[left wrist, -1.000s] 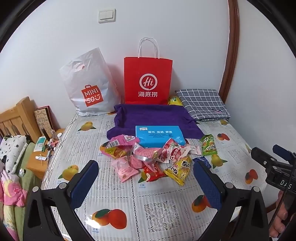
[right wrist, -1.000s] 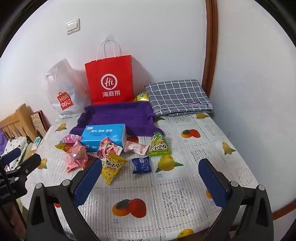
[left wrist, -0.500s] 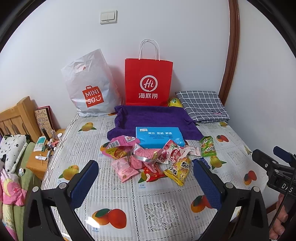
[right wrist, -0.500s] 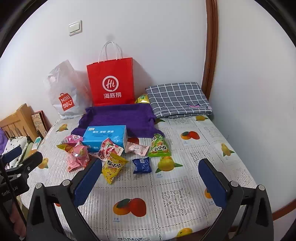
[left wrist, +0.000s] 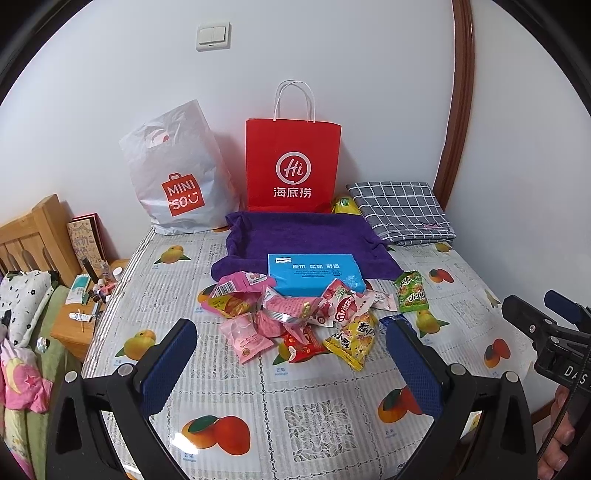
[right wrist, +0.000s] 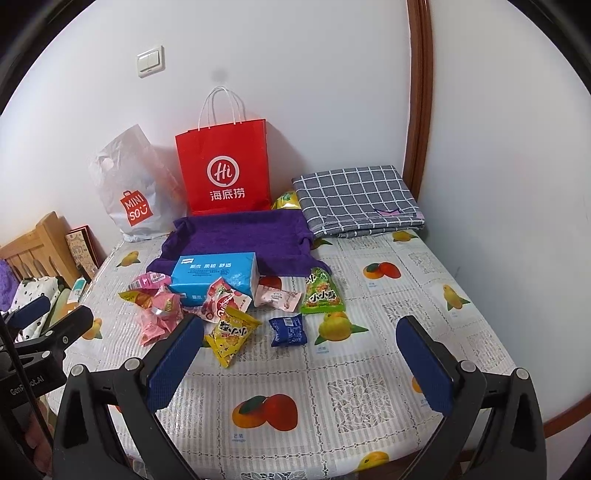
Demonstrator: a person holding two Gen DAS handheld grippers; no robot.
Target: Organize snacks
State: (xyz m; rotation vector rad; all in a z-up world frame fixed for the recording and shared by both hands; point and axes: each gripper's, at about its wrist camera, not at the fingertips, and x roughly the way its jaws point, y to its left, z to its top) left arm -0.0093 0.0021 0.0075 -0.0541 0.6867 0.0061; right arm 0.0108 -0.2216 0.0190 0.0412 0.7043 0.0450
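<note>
Left wrist view, sweeping from the far left: a wooden bed frame (left wrist: 33,236) and a small wooden nightstand (left wrist: 85,314) cluttered with small items sit beside the table (left wrist: 314,417), which wears a fruit-print cloth. Against the white wall, a white Miniso bag (left wrist: 177,173) leans beside an upright red paper bag (left wrist: 293,170), under a light switch (left wrist: 213,36). A purple towel (left wrist: 303,240) lies before them, a blue tissue pack (left wrist: 314,273) on its near edge. The snack pile (left wrist: 295,317) lies mid-table, just in front. A folded grey checked cloth (left wrist: 400,210) rests far right by the brown door trim (left wrist: 456,92). Left gripper (left wrist: 291,343) is spread wide, empty; right gripper (right wrist: 301,339) is likewise spread, holding nothing.
</note>
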